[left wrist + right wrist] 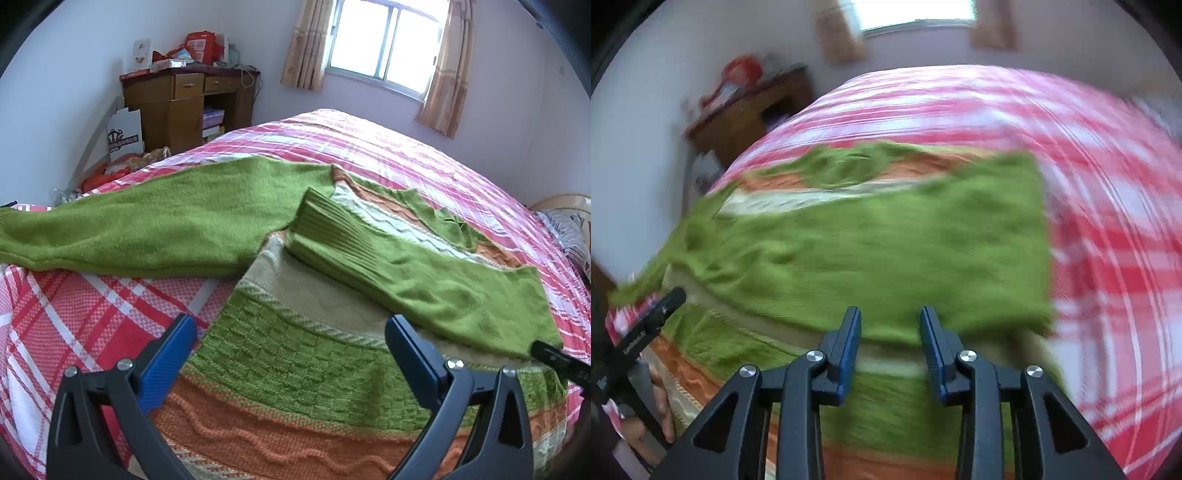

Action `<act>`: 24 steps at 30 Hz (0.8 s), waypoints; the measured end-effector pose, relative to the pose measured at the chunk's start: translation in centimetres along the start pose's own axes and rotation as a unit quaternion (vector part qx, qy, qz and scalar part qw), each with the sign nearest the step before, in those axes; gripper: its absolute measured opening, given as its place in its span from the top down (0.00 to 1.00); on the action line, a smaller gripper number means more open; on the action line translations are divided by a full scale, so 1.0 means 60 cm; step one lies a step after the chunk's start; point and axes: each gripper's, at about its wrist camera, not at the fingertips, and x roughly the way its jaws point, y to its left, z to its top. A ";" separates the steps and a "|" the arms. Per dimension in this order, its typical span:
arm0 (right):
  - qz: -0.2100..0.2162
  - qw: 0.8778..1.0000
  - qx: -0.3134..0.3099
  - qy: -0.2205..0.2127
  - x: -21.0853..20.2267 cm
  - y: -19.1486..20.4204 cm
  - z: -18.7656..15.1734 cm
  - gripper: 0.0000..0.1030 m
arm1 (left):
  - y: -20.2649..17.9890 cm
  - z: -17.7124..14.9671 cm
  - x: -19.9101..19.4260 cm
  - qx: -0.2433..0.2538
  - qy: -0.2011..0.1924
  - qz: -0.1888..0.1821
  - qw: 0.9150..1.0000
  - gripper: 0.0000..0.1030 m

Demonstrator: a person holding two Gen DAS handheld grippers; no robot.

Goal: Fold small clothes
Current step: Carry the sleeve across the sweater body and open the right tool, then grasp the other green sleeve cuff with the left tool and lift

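A knit sweater point(295, 362) with green, orange and cream bands lies on the bed. One green sleeve point(424, 280) is folded across its body; the other green sleeve point(147, 225) stretches out to the left. My left gripper point(291, 332) is wide open and empty, hovering over the sweater's lower body. In the blurred right wrist view my right gripper point(891, 325) is open and empty, its fingertips at the near edge of the folded sleeve point(886, 251). The sweater's hem point(886, 406) lies under it.
The bed has a red, pink and white plaid cover point(74, 314). A wooden desk point(184, 107) with clutter stands at the back left by the wall. A curtained window point(384, 40) is behind the bed. The other gripper's edge point(646, 325) shows at left.
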 end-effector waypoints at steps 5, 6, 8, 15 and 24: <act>0.026 0.998 0.064 0.001 -0.035 -0.060 -0.013 0.68 | -0.001 -0.001 0.001 0.004 0.003 0.007 1.000 0.00; 0.025 0.997 0.069 0.004 -0.038 -0.058 -0.012 0.67 | -0.002 -0.001 0.001 0.006 0.003 0.009 1.000 0.00; 0.029 0.997 0.072 -0.022 -0.055 -0.054 0.001 0.67 | -0.005 0.000 0.001 0.007 0.004 0.011 1.000 0.00; -0.026 0.997 0.057 -0.047 -0.028 -0.038 0.045 0.67 | -0.008 -0.001 0.004 0.014 0.008 0.021 1.000 0.00; -0.071 0.997 -0.008 -0.042 0.006 -0.009 0.013 0.43 | -0.020 0.003 0.012 0.033 0.026 0.041 0.998 0.00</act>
